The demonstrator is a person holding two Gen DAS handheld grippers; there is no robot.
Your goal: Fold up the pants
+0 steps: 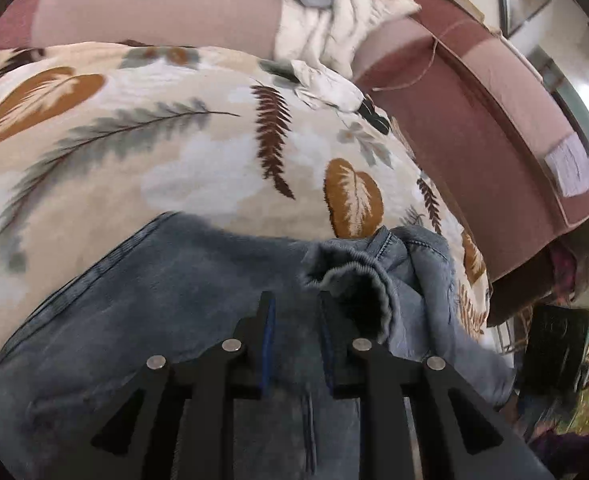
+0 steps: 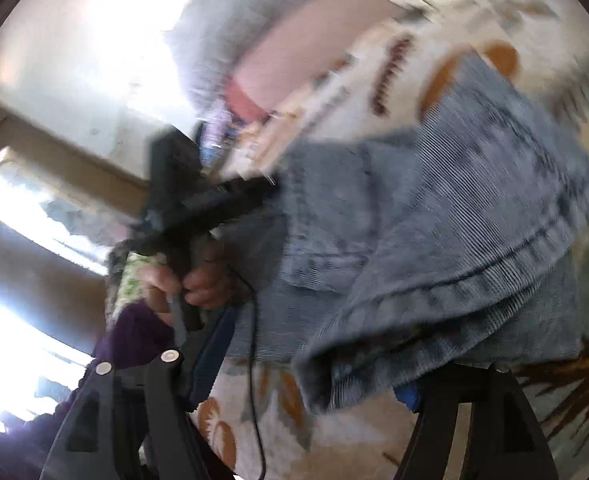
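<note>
One pair of faded blue denim pants (image 1: 166, 300) lies bunched on a cream bedspread printed with brown and grey-green leaves (image 1: 142, 152); its gathered elastic waistband (image 1: 350, 276) sits crumpled just past the left gripper (image 1: 294, 312). That gripper's two black fingers with blue pads stand a narrow gap apart above the denim, with nothing pinched between them. Seen from the right wrist, the right gripper (image 2: 306, 364) has its two fingers spread wide; a folded, hemmed layer of the pants (image 2: 434, 240) drapes over the fingertip on the right side of that view, and the pads do not press on it. One hand (image 2: 198, 284) of the person, with a dark purple sleeve (image 2: 134, 336), grips the handle of the left gripper (image 2: 198, 200), from which one thin black cable (image 2: 254, 360) hangs. One dusty-pink upholstered bed frame (image 1: 474, 120) borders the bedspread, with one heap of crumpled white cloth (image 1: 334, 28) on it.
</note>
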